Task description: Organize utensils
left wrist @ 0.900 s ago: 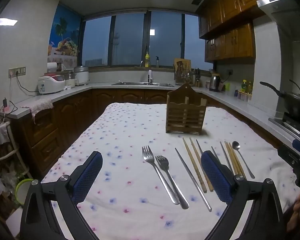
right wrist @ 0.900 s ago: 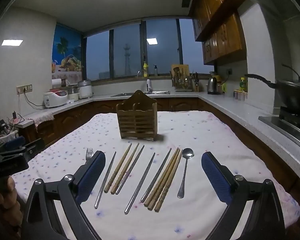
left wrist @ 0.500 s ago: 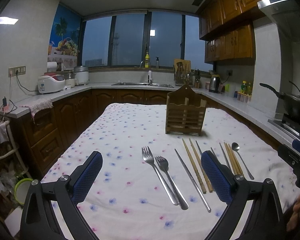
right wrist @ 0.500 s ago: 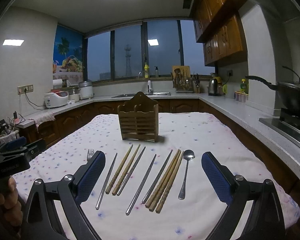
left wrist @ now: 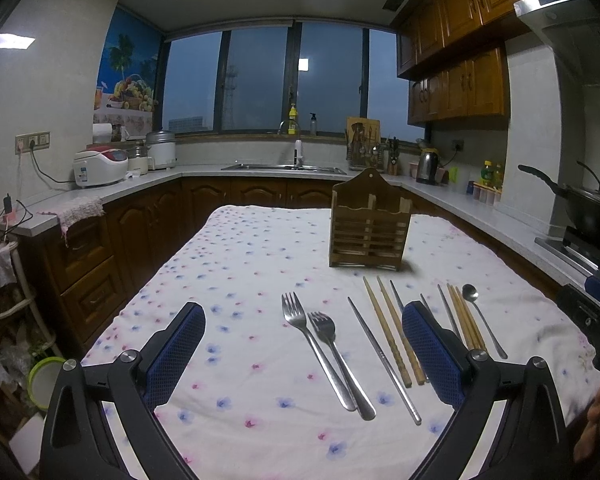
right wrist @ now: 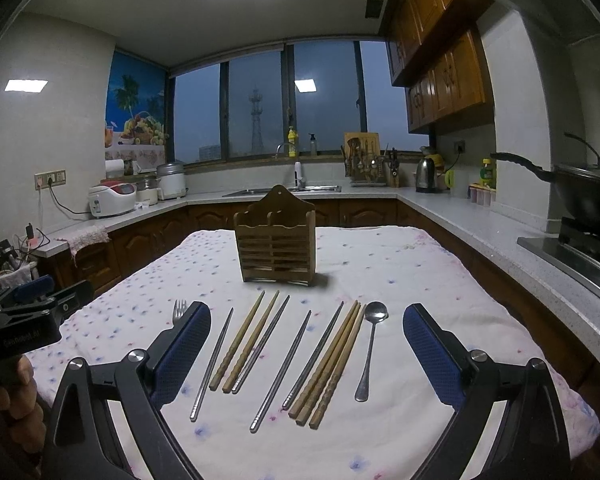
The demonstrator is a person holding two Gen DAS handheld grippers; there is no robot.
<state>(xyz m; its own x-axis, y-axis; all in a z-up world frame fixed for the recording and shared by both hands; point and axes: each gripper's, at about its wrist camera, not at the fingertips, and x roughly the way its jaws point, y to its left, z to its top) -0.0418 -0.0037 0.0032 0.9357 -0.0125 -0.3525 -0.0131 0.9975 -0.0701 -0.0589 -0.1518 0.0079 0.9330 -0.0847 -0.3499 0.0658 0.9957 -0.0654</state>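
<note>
Both tongs, left tongs (left wrist: pixel 302 346) and right tongs (right wrist: pixel 306 350), gape wide, empty, above the utensils (right wrist: pixel 268 344).

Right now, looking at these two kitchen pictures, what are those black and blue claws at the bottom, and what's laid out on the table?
They are two hand-held grippers, one per hand, each carrying a camera looking along its blue fingers. One picture is from the left gripper, the other from the right gripper. Both are open and hold nothing. On the tablecloth stand a wooden holder and, nearer, two forks, wooden chopsticks, metal chopsticks and a spoon.
</note>
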